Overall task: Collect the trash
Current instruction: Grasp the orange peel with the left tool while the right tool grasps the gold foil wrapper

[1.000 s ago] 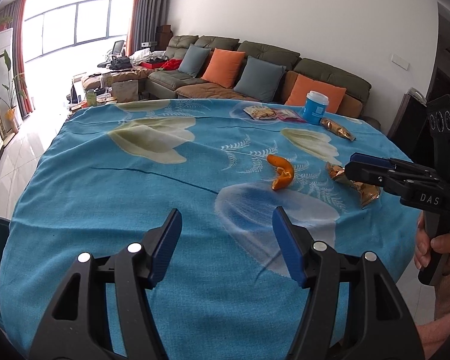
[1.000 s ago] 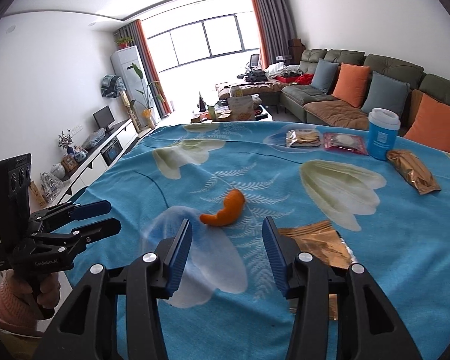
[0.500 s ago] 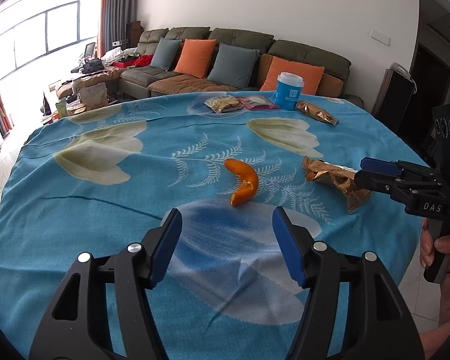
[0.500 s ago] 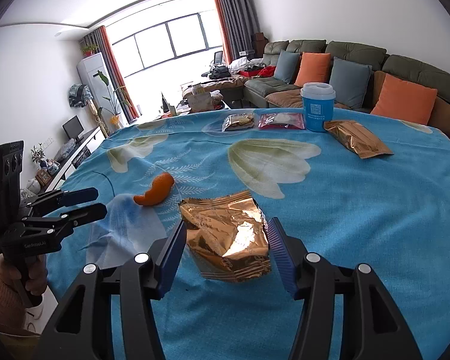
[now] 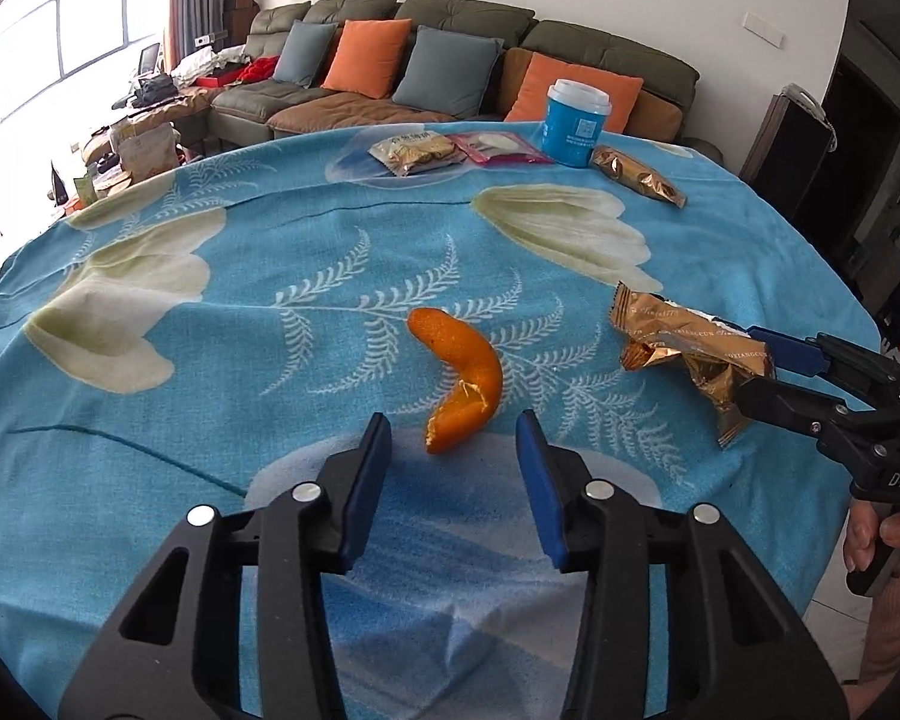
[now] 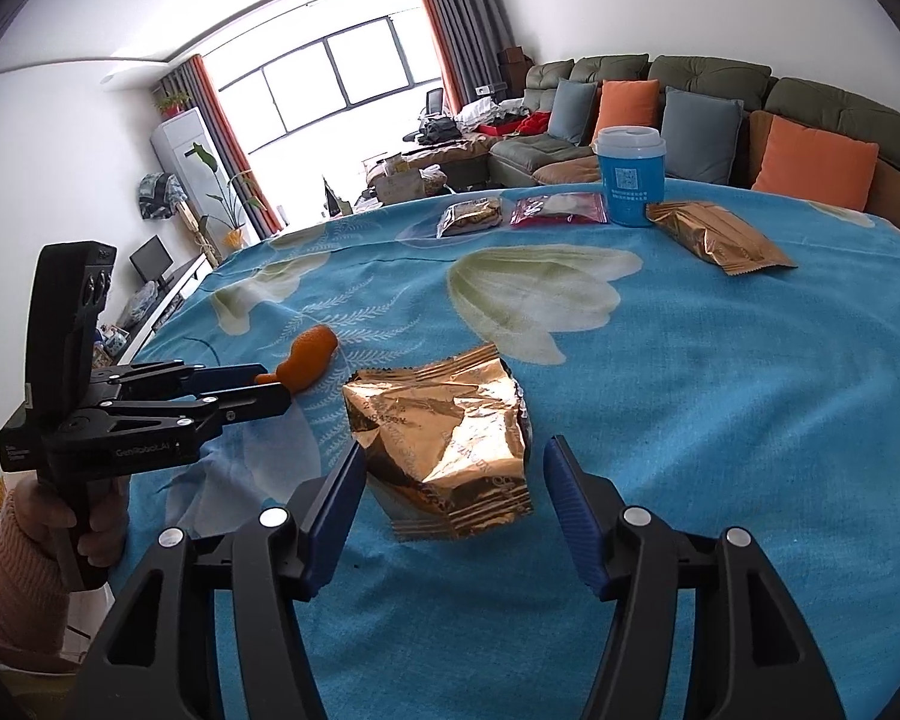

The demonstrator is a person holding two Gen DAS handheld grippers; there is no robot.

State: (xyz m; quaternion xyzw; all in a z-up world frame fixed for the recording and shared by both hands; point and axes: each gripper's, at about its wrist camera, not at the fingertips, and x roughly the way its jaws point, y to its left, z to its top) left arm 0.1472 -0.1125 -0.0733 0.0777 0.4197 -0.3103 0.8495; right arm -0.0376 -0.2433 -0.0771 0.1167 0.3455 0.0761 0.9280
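- Between my left gripper [image 5: 453, 432] pads sits the near tip of an orange peel [image 5: 459, 378]; these jaws are narrowing around it, blue pads on either side, not yet touching as far as I can see.
- Right in front of my right gripper [image 6: 453, 471] lies a crumpled gold wrapper [image 6: 444, 444], its near end reaching in between my pads; these jaws are spreading wider, and a gap shows on both sides of the foil.
- Both pieces of trash rest on the blue floral tablecloth [image 5: 210, 372], the peel to the left of the wrapper, near each other but apart.
- From the right wrist view, my left hand [image 6: 60, 516], in a pink sleeve [image 6: 12, 600], grips its handle at the table's near edge.
- Farther across the cloth lie 4 more items in a row: a clear snack bag [image 5: 414, 151], a pink packet [image 5: 501, 147], a blue cup [image 5: 575, 123] standing upright with a white lid, and a 2nd gold wrapper [image 5: 639, 177] beside it.
- Beyond the table stands a green sofa [image 5: 570, 48] with orange and grey cushions.
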